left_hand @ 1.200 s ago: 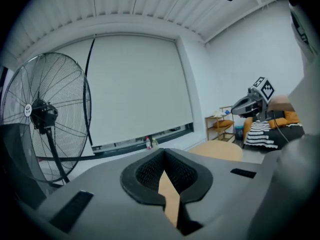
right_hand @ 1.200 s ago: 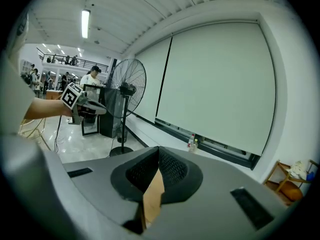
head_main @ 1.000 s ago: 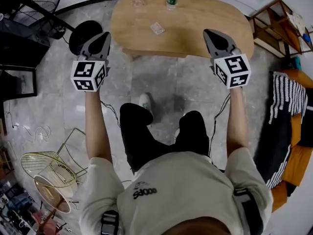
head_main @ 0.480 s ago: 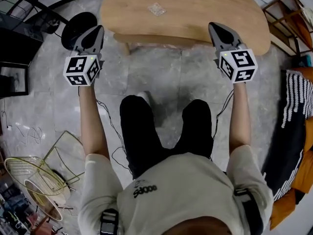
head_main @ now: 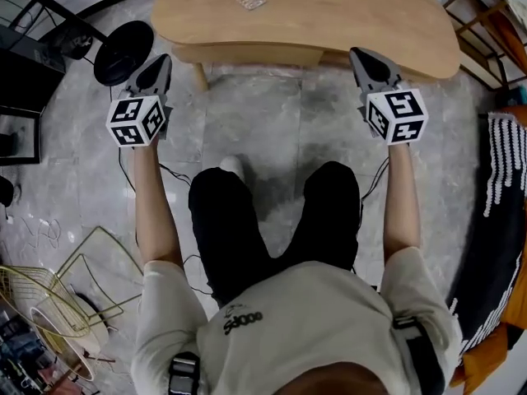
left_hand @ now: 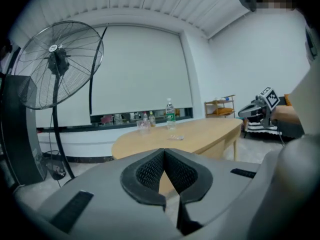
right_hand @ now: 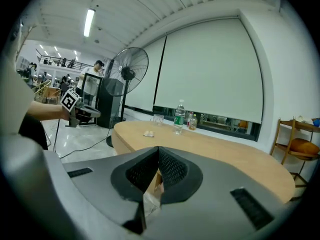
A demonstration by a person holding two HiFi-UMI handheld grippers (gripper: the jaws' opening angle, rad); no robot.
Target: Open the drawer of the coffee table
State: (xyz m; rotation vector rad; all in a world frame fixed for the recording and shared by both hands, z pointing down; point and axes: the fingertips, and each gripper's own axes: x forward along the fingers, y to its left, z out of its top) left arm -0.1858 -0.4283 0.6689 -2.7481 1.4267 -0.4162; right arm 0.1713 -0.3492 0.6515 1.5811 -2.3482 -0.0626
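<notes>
Fingers: left gripper [head_main: 161,61] and right gripper [head_main: 359,56] clenched, empty.
Drawer: likely panel [head_main: 247,54] under worktop [head_main: 329,15], ahead, between the 2 grippers, long axis left-right.

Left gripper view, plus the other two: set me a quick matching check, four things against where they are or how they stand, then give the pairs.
Things:
1. water bottle
2. standing fan
3. left gripper
4. wooden shelf

Places or states:
A. on the floor off the left end of the coffee table, as the head view shows it
B. shut, nothing between its jaws
C. upright on the tabletop
D. past the table's right end, by the wall

Pairs: 1-C, 2-A, 3-B, 4-D
</notes>
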